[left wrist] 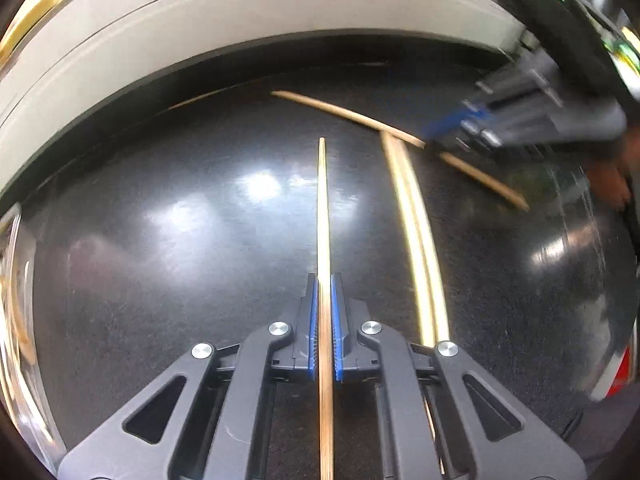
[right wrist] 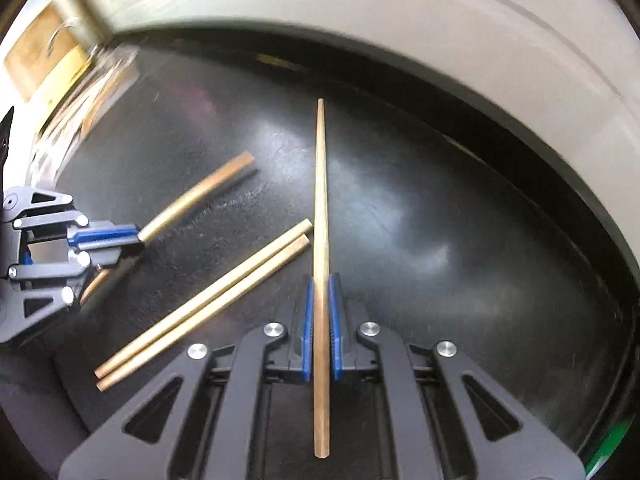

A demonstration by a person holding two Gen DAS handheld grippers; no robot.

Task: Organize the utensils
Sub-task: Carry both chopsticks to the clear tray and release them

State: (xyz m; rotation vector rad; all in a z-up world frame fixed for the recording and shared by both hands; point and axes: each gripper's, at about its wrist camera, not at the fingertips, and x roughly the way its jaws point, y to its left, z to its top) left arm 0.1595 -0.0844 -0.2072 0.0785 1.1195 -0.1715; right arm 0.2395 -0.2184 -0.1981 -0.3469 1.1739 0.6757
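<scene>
While both grippers point steeply down over the black counter [left wrist: 168, 248], each is clamped on a single wooden chopstick. From the left wrist view, the left gripper [left wrist: 325, 280] has its blue pads [left wrist: 313, 328] pressed narrowly against the left chopstick [left wrist: 322, 208], which runs straight out ahead between the fingers with its thin tip toward the counter's far edge. From the right wrist view, the right gripper [right wrist: 321, 280] grips the right chopstick [right wrist: 320, 200] the same way, pads tight on its sides, the tapered tip pointing toward the far edge and the thicker end reaching back under the gripper body. Between the two grippers, a loose pair [right wrist: 208, 304] lies on the counter side by side, touching along their length, slanted, with the upper ends just beside the right chopstick. No earlier picture bears on how the fingers came to this. A white wall [left wrist: 200, 40] curves along the counter's far edge. At the left edge of the left wrist view stands a clear glass container [left wrist: 16, 320], blurred, its contents unclear.
</scene>
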